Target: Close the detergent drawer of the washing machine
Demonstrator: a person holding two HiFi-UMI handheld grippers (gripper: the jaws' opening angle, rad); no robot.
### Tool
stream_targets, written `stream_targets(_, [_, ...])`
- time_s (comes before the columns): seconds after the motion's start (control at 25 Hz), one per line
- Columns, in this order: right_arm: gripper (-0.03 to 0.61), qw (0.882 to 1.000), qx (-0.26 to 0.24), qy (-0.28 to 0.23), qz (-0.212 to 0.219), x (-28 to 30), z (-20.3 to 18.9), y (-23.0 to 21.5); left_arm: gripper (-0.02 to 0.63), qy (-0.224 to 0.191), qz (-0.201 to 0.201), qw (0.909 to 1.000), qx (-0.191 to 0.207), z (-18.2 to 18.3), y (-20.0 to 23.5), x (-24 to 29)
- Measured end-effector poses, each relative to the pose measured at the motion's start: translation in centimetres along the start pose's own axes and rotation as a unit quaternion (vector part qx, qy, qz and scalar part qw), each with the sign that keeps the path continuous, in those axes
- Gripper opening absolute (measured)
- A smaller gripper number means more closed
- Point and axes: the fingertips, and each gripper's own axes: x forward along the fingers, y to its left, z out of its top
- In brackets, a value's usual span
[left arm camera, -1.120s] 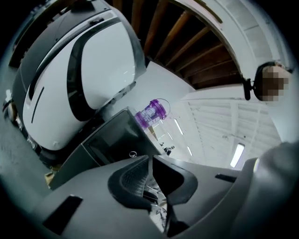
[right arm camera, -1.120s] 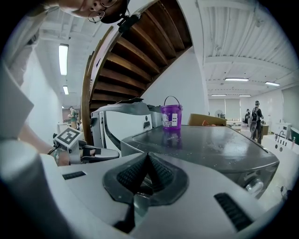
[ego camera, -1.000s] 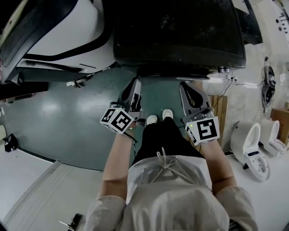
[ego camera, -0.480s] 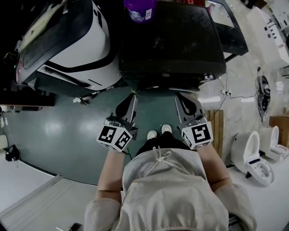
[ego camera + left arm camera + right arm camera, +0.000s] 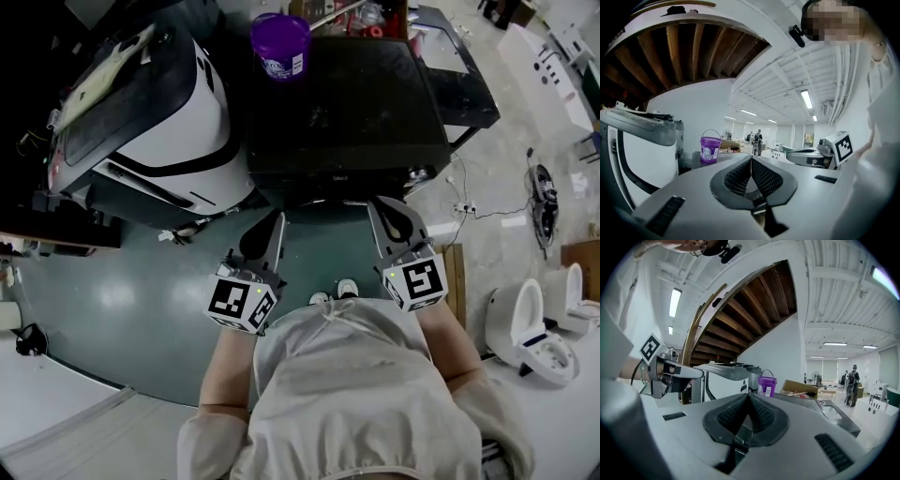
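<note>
The black washing machine (image 5: 347, 103) fills the top middle of the head view, and only its lid shows. Its front and the detergent drawer are hidden from here. A purple bucket (image 5: 279, 45) stands on the lid's far left corner. My left gripper (image 5: 265, 228) hangs in front of the machine's left side, jaws shut and empty. To its right, at the same height, my right gripper (image 5: 394, 217) is also shut with nothing in it. Both gripper views look level over the lid: the bucket (image 5: 710, 147) (image 5: 767, 384) lies beyond the closed tips (image 5: 751, 158) (image 5: 748, 394).
A white machine with black trim (image 5: 141, 103) stands close on the left of the washer. White toilets (image 5: 534, 328) and a wooden board (image 5: 459, 272) are on the right, with cables (image 5: 469, 211) on the floor. Green floor (image 5: 112, 281) spreads to the left.
Both grippers have risen in front of the washer, and the left one has rolled. The head view has lifted too, so the lid's far edge and the purple bucket now show.
</note>
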Motion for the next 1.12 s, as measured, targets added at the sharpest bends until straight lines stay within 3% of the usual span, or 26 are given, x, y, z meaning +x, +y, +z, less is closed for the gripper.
stream_targets(0.28, [0.003,1.0,0.007,0.0,-0.007,-0.1,0.1,-1.2,0.021,0.009,0.01,0.9983,0.057,1.0,-0.9,0.5])
stream_targets(0.64, [0.003,1.0,0.016,-0.008,0.01,0.2,0.7,-1.1,0.021,0.013,0.014,0.9976,0.066,1.1,-0.8,1.6])
stream_targets(1.12, [0.002,0.999,0.006,-0.024,0.022,0.8,1.0,-1.5,0.021,0.006,0.021,0.9991,0.037,1.9,-1.2,1.9])
